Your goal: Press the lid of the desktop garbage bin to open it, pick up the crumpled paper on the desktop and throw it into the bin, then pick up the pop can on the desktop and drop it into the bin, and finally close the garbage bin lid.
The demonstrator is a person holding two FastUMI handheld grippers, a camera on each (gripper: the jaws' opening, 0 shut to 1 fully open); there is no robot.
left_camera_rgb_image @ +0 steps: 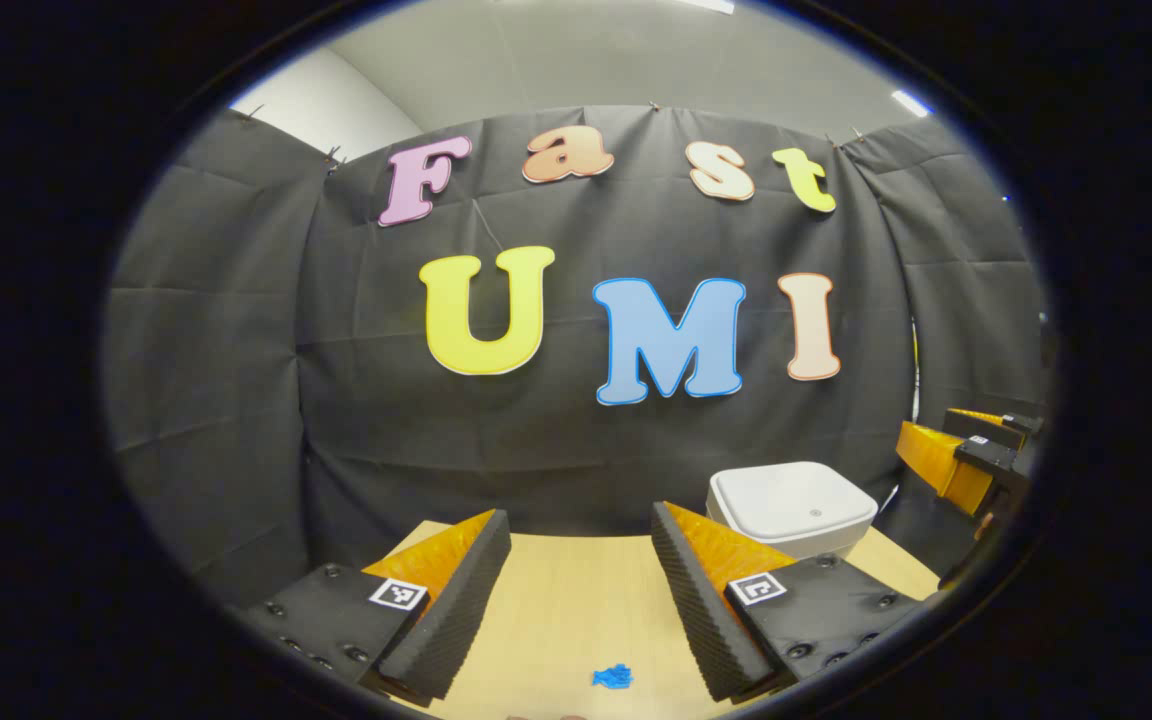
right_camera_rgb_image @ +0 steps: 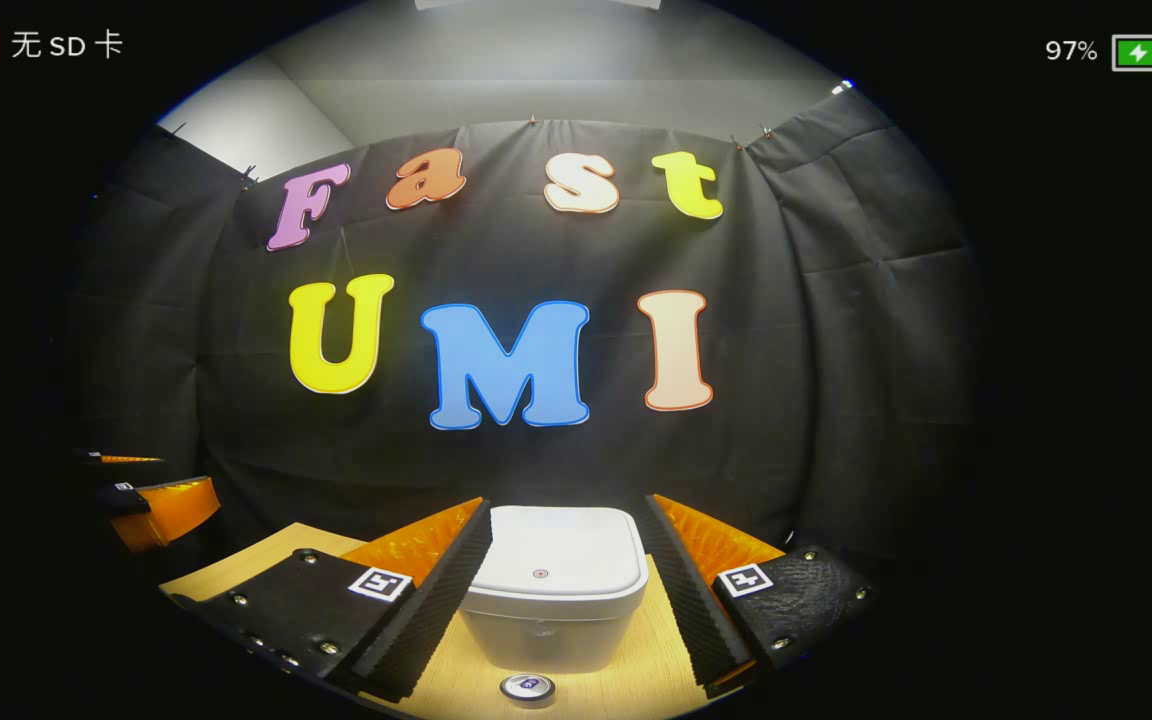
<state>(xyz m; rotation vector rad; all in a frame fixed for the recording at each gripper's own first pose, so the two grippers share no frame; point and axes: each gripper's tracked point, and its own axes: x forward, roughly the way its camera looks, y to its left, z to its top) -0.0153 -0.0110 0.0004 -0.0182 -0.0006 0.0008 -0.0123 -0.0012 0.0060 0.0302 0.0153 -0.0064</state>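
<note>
Garbage bin (right_camera_rgb_image: 556, 585), white with its lid down, stands on the wooden desktop (right_camera_rgb_image: 656, 660) between the spread, empty fingers of the right gripper (right_camera_rgb_image: 566, 590). A pop can's top (right_camera_rgb_image: 527, 687) shows just before it. The left gripper (left_camera_rgb_image: 576, 600), also spread and empty, hangs over bare wood near a small blue scrap (left_camera_rgb_image: 613, 677), the bin to its right.

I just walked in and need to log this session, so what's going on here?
A person holds a claw in each hand over a wooden table. Both are open and empty. The right claw faces the white bin, lid shut. The left claw hovers above blue crumpled paper. A can's top shows before the bin.
</note>
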